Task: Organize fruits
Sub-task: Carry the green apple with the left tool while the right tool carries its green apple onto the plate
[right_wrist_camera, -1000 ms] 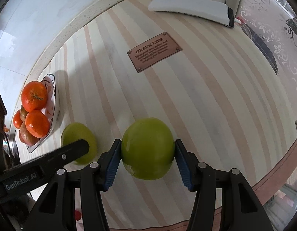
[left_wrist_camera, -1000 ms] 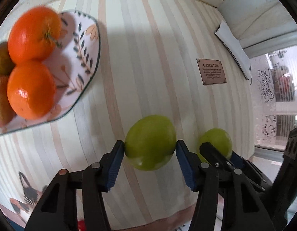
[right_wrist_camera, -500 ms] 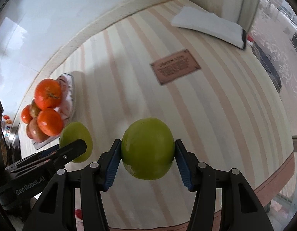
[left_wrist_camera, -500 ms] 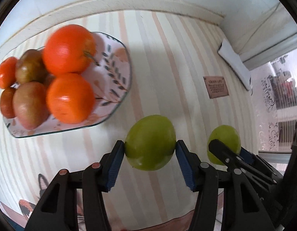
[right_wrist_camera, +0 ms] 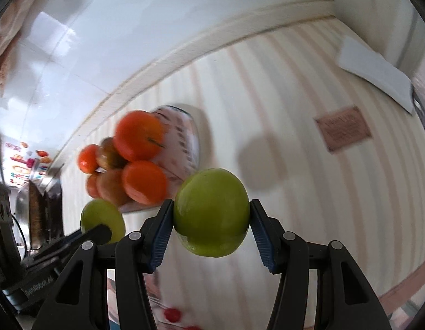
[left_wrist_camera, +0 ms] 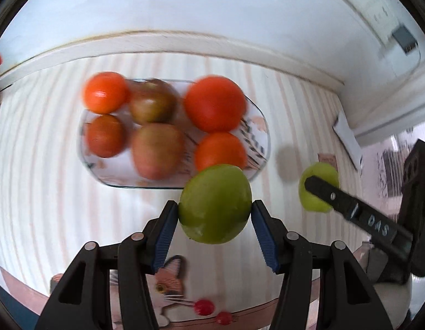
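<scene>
**Q:** What has changed over the last second?

**A:** Both views have swung toward the plate (left_wrist_camera: 260, 126). It sat at the far left edge; it now lies straight ahead of the left gripper (left_wrist_camera: 214, 213). The blur suggests fast motion.

**Q:** State of the tools?

**A:** The left gripper is clamped on a green apple (left_wrist_camera: 215, 205), held above the tablecloth (left_wrist_camera: 41, 165) at the plate's near right rim. The right gripper (right_wrist_camera: 211, 216) is clamped on a second green apple (right_wrist_camera: 211, 216), right of the plate.

**Q:** Task meaning?

**A:** Judged: both apples go next onto the plate, already crowded with oranges (left_wrist_camera: 214, 103).

**Q:** Legible writing?

**A:** "GenRobot.AI" on the left tool's body in the right view; "DAS" on the right tool's finger. The brown label (right_wrist_camera: 343, 128) is blurred.
</scene>
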`<action>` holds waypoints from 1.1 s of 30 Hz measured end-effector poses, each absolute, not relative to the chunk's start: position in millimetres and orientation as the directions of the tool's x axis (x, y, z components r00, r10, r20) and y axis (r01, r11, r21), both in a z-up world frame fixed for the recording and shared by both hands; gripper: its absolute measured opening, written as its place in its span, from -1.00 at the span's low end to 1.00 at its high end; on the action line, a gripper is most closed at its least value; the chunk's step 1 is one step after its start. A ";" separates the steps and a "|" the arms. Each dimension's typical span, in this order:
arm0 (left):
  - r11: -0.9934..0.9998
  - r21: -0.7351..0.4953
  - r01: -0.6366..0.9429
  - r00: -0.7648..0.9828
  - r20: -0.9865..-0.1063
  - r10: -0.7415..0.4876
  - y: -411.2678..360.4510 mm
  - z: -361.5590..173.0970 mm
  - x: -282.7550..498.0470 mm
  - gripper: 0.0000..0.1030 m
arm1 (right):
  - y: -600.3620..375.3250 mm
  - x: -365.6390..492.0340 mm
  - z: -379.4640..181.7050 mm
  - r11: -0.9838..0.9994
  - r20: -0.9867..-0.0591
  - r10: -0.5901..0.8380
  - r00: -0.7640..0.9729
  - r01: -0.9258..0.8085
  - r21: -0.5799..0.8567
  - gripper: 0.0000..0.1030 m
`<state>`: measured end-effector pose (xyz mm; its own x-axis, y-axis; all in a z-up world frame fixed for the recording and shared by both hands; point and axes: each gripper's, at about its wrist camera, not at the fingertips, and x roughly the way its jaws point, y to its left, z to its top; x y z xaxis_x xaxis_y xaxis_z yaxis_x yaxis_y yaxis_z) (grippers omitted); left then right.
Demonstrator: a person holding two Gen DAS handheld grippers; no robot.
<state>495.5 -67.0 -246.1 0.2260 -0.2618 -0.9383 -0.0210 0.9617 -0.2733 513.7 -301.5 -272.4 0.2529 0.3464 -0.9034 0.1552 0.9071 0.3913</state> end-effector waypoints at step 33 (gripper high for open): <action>0.974 -0.170 -0.149 0.198 -0.970 -0.139 12.9 -299.4 527.9 0.04 | -245.4 593.8 -325.6 0.946 -0.941 0.299 0.161 0.079 0.314 0.12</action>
